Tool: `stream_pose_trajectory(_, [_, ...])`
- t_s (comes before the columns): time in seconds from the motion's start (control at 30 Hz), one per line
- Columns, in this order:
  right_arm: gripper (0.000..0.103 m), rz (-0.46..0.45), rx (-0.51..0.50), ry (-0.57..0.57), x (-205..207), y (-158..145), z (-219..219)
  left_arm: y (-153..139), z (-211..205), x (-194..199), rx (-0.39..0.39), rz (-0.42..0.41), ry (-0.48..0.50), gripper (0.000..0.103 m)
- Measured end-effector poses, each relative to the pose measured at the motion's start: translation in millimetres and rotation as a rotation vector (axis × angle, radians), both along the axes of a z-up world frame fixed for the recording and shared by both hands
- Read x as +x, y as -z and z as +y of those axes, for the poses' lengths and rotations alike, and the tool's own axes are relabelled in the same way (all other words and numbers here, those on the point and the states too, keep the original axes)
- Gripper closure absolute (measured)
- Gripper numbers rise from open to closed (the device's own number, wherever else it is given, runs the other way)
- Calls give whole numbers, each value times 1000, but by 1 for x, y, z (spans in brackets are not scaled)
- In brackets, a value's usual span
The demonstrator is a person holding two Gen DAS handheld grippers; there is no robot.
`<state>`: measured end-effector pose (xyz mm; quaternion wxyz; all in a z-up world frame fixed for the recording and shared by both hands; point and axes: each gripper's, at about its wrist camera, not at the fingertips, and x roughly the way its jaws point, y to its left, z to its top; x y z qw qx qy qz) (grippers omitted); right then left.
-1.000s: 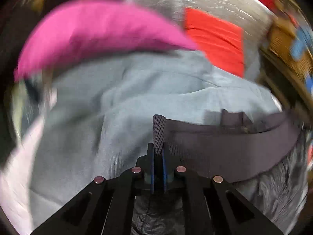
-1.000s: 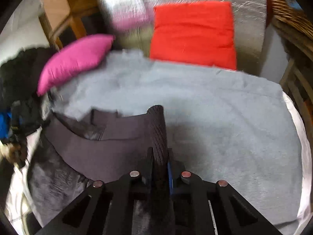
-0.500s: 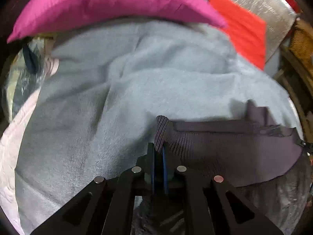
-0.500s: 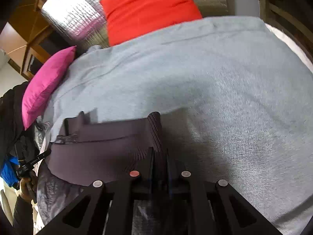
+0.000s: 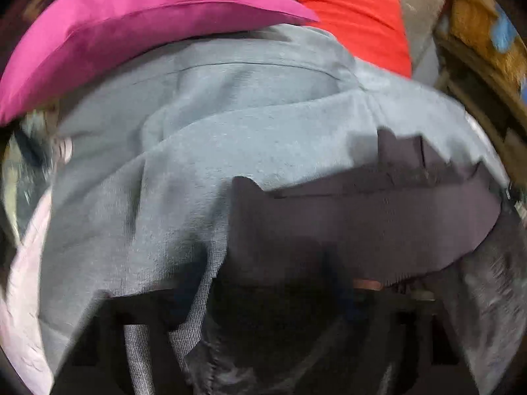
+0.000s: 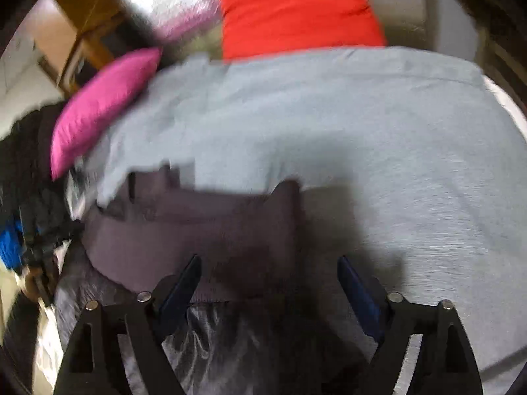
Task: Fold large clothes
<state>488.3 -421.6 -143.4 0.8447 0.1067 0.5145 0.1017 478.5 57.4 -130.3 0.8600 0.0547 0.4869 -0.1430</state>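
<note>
Your right gripper (image 6: 268, 283) has just been opening: its fingers (image 6: 181, 283) stand wide apart, and the dark jacket (image 6: 204, 230) lies between them with its ribbed hem untouched by either pad. Your left gripper (image 5: 263, 296) is lost in blur and shadow at 6 o'clock; its fingers have just been parting, but you cannot tell whether they still pinch the jacket (image 5: 378, 217) in that view. The jacket lies on the grey blanket (image 6: 362, 125), its folded edge running toward 9 o'clock from the right gripper. A pink cushion (image 6: 102, 105) sits at 10 o'clock, a red cushion (image 6: 296, 6) at 12.
</note>
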Motion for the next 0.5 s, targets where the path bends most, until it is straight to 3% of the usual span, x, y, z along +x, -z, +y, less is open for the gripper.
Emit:
stream_pose_trajectory(0.03, [84, 14, -54, -16, 2, 0, 8, -2, 0, 0, 1, 1, -12, 85])
stream_pose_trajectory(0.13, [87, -56, -87, -31, -6, -26, 13, -19, 15, -3, -45, -49, -62, 86])
stream_pose_trajectory(0.2, [88, -81, 10, 22, -9, -43, -13, -3, 28, 8, -51, 8, -118, 86])
stream_pose_trajectory(0.23, [88, -60, 41, 75, -5, -39, -28, 12, 36, 15, -82, 66, -162, 86])
stream_pose_trajectory(0.27, [88, 19, 112, 161, 3, -15, -52, 23, 39, 18, -109, 104, -184, 86])
stream_pose_trajectory(0.33, [88, 91, 116, 180, 7, 15, -52, 25, 36, 18, -94, 86, -181, 86])
stream_pose_trajectory(0.37, [88, 68, 74, 165, 5, 21, -43, 24, 36, 18, -89, 85, -179, 86])
stream_pose_trajectory(0.5, [86, 71, 157, 205, 3, 22, -54, 24, 36, 20, -74, 85, -184, 82])
